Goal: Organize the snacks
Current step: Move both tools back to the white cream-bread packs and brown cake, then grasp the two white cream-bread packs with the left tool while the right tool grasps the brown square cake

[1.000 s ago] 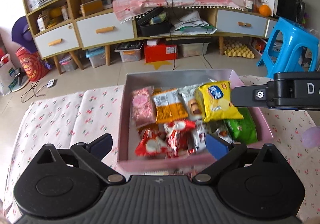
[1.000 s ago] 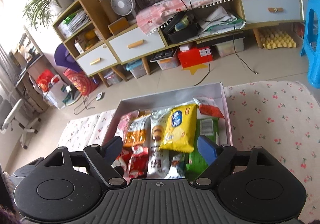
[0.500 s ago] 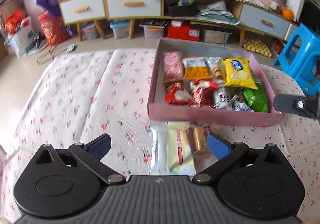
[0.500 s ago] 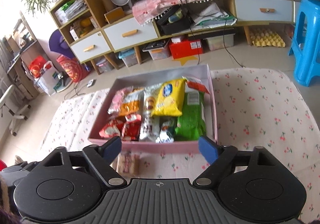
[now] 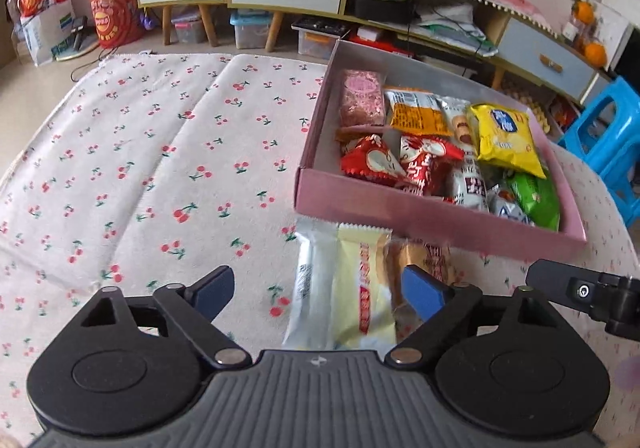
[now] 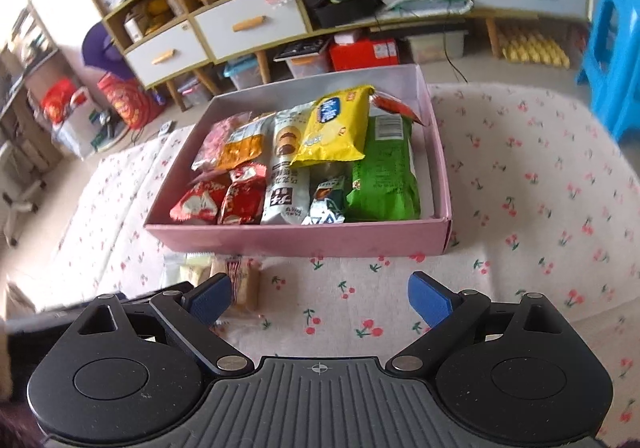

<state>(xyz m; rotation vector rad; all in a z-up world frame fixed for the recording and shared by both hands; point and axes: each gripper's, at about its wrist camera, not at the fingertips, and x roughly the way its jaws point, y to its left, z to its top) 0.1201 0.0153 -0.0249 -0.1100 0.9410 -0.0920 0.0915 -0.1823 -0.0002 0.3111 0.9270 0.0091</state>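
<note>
Your left gripper (image 5: pixel 318 290) hangs released over three loose snack packets (image 5: pixel 352 288) at its 12 o'clock. Your right gripper (image 6: pixel 320 298) gapes empty above the cloth (image 6: pixel 520 207). Farther out, the pink box (image 6: pixel 300 238) holds the snacks (image 6: pixel 336 127).

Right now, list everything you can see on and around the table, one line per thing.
Box: 1, pink, on the tablecloth, open top.
Yellow bag: 1, yellow, in the box, resting on other packs.
Green bag: 1, green, box's right side.
Red packs: 2, red and white, box's near left corner.
Orange pack: 1, orange, box's far side.
Pink pack: 1, pink, box's far left corner.
Loose packs: 3, white, cream, tan, on the cloth before the box.
Tablecloth: 1, white with cherries.
Stool: 1, blue, on the floor, right.
Left gripper: open, over the loose packs.
Right gripper: open, empty.
</note>
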